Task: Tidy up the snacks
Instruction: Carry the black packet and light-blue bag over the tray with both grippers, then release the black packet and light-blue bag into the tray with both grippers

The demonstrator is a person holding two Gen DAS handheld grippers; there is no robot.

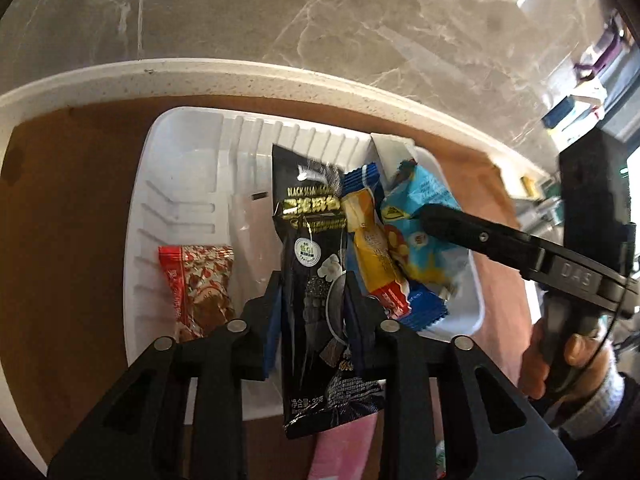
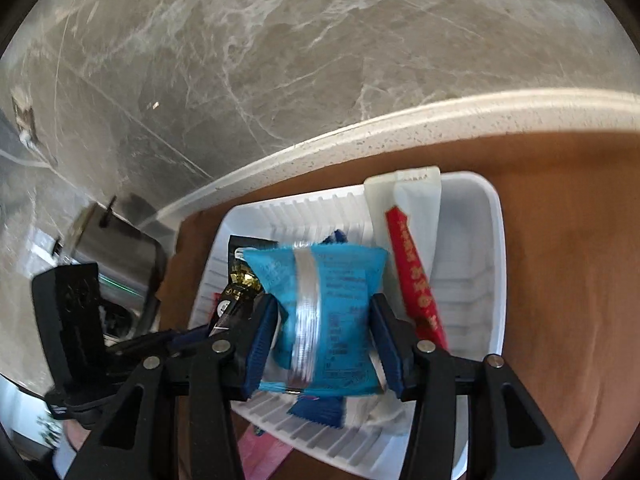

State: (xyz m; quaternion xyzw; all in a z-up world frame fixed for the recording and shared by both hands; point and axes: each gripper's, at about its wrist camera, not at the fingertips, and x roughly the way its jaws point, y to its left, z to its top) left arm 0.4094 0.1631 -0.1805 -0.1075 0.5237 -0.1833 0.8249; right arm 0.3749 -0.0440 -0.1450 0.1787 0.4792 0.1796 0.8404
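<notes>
In the white ribbed plastic tray point(image 1: 176, 184), the far-left compartment lies bare, open to a hand-held gripper from above. The right side is crowded with a black sesame packet point(image 1: 312, 264), a yellow wrapper point(image 1: 370, 248) and a light-blue packet point(image 1: 424, 216). Brown tabletop point(image 1: 72, 216) left of the tray is free.

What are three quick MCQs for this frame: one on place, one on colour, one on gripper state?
1. Where does the red patterned packet lie?
A. in the white tray
B. on the brown tabletop
C. on the marble floor

2. What colour is the packet between the right gripper's pads?
A. pink
B. light blue
C. green

3. What is the left gripper doing?
A. gaping empty
B. shut on a yellow packet
C. closed on the black sesame packet

Key: 1 A, it sits inside the white tray, in its left compartment. 2 B, the light blue packet fills the gap between the pads. 3 C, the black sesame packet stands between its pads.
</notes>
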